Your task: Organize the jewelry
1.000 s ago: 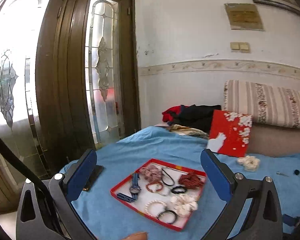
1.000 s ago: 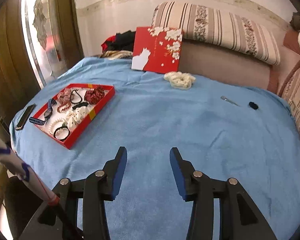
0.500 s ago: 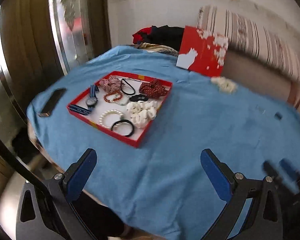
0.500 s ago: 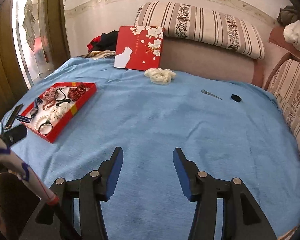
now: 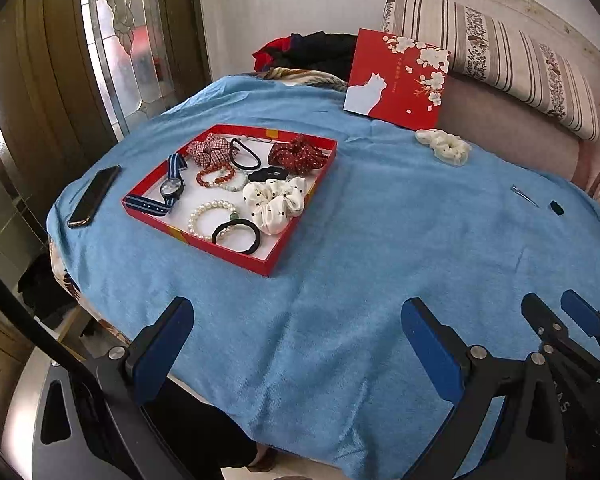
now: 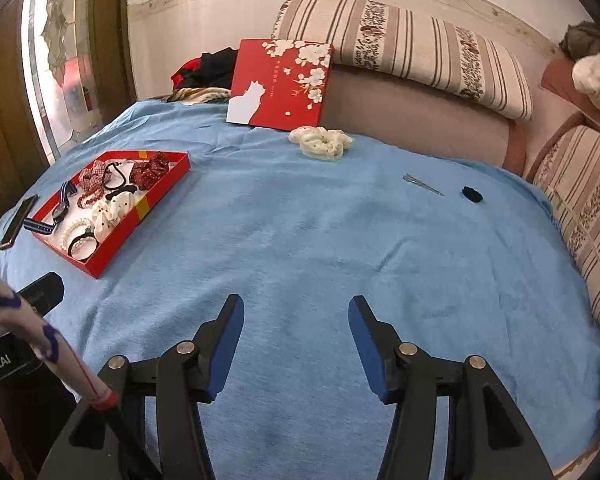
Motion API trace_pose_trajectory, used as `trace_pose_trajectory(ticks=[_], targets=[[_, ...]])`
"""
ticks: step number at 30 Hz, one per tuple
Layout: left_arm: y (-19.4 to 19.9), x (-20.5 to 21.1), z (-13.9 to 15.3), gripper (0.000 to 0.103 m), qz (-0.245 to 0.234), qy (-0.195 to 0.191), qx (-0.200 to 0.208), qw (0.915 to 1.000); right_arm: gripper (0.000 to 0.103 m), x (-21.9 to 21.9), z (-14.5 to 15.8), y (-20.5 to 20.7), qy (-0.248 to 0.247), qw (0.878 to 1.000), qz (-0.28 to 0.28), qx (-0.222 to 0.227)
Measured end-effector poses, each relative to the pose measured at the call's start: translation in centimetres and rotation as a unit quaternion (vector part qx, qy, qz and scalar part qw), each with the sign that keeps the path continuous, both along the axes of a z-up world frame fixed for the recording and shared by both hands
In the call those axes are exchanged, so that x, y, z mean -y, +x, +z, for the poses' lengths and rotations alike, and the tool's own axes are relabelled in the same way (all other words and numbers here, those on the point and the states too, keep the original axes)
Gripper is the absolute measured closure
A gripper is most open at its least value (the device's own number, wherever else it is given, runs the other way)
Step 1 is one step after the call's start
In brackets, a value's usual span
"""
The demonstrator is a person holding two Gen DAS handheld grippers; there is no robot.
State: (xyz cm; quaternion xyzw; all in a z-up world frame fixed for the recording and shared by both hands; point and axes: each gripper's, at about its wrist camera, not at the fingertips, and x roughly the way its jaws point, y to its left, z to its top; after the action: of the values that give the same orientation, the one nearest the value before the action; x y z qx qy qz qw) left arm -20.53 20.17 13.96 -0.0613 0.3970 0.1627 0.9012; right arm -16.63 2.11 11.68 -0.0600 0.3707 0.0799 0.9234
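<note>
Blue cloth (image 5: 340, 240) covers the whole surface, and on it, centre-left in the left wrist view, sits the red tray (image 5: 236, 258) of jewelry. Inside it we have a striped-strap watch (image 5: 171, 188), a red bead bracelet (image 5: 216, 175), a pearl bracelet (image 5: 212, 216), a black hair tie (image 5: 236, 236), a white dotted scrunchie (image 5: 276, 200), a dark red scrunchie (image 5: 298, 156), a checked red scrunchie (image 5: 206, 149) and a thin black hair loop (image 5: 244, 154), all lying loose. A dark phone (image 5: 94, 196) lies just beside the tray, to its left.

Further out, in the upper right of the frame, a cream scrunchie (image 5: 444, 146) rests on the cloth below the red box lid (image 5: 398, 80), which leans upright against the sofa back with white blossoms and a white cat on it; its small writing is too tiny to read. A metal hair clip (image 5: 524, 196) and a small black item (image 5: 556, 208) lie near each other at the right edge.

Left gripper (image 5: 296, 344) hangs over the near cloth, jaws spread wide, nothing between them. Right gripper (image 6: 296, 340) has just been opening its jaws, also nothing between them.

The right wrist view alone shows a patterned sleeve (image 6: 16, 320) at lower left and a black housing lettered "obot.AI", cut off at the frame edge. The left wrist view alone catches the right gripper's fingers at its lower right edge.
</note>
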Motion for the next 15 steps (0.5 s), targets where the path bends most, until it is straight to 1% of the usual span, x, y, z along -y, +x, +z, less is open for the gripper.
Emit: trace_pose_trajectory(ticks=[5,15], targets=[[0.2,-1.3,0.1,0.0,0.004,-0.023,0.0,0.9997,0.044,-0.4,0.4,0.5,-0.011,1.0,-0.002,0.001],[0.2,-2.8,-0.3,0.0,0.007,-0.047,-0.002,0.9989,0.044,-2.2,0.7,0.7,-0.032,0.999,0.01,-0.004]])
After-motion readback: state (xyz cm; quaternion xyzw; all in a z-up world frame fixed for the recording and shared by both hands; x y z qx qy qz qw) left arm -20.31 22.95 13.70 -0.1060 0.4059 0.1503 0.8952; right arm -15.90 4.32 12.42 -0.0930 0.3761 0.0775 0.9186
